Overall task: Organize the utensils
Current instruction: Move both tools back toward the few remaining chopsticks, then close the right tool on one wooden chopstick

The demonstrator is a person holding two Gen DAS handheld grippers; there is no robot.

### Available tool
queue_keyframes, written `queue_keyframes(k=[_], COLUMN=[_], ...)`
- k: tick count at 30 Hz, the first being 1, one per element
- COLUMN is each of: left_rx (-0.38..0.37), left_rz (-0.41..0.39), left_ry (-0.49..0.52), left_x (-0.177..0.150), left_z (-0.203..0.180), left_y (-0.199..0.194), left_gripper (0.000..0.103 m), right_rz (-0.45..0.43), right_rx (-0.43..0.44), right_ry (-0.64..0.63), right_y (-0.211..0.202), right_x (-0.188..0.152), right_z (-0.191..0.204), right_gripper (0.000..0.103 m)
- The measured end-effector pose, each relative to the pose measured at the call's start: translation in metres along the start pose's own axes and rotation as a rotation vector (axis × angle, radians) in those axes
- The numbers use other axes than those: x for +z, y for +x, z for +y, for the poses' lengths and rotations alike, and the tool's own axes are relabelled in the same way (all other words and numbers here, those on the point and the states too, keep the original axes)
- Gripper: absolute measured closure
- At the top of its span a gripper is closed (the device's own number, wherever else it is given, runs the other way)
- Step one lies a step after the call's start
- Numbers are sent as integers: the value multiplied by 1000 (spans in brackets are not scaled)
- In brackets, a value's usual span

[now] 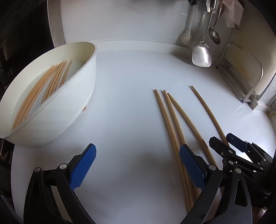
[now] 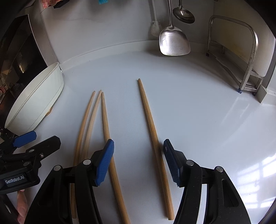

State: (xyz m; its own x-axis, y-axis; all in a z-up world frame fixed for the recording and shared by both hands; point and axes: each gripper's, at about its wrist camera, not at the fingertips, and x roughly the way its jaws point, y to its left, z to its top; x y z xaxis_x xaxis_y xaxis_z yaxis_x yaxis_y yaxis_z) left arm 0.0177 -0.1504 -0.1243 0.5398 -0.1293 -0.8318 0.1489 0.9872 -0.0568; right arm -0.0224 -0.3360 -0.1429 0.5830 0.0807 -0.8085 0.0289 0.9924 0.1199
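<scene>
Several wooden chopsticks lie on the white counter: a group of three (image 1: pixel 174 124) (image 2: pixel 91 120) and a single one (image 1: pixel 208 112) (image 2: pixel 151 131) to their right. A tilted white tub (image 1: pixel 72 103) (image 2: pixel 38 98) at the left holds several more chopsticks (image 1: pixel 43 89). My left gripper (image 1: pixel 138 165) is open and empty over the bare counter, left of the group. My right gripper (image 2: pixel 138 160) is open, low over the counter, its jaws either side of the single chopstick and not touching it. It also shows in the left wrist view (image 1: pixel 224 139).
A steel spatula (image 2: pixel 172 41) and a ladle (image 2: pixel 183 13) hang against the back wall, with a white brush (image 2: pixel 155 27) beside them. A metal rack (image 2: pixel 248 56) with a cutting board stands at the right. A dark appliance (image 2: pixel 19 51) is at the left.
</scene>
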Motion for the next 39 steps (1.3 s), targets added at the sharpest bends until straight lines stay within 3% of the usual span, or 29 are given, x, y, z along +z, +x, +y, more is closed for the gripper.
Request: queue_keyframes(k=[5,27,39], left_rx=[13,54,76], left_rz=[5,65,49], left_ry=[3,26,39], left_x=[1,-4,-11], left_z=[-5,-15,-11], left_y=[7,28,21], left_gripper=[8,7,7], right_rz=[-2,-12,-8], right_rx=[21,-57,-114], right_ry=[28,-11,-81], right_y=[-2,-1,1], right_x=[2,3,0], right_z=[-10,-23,-16], right_gripper=[46,46,46])
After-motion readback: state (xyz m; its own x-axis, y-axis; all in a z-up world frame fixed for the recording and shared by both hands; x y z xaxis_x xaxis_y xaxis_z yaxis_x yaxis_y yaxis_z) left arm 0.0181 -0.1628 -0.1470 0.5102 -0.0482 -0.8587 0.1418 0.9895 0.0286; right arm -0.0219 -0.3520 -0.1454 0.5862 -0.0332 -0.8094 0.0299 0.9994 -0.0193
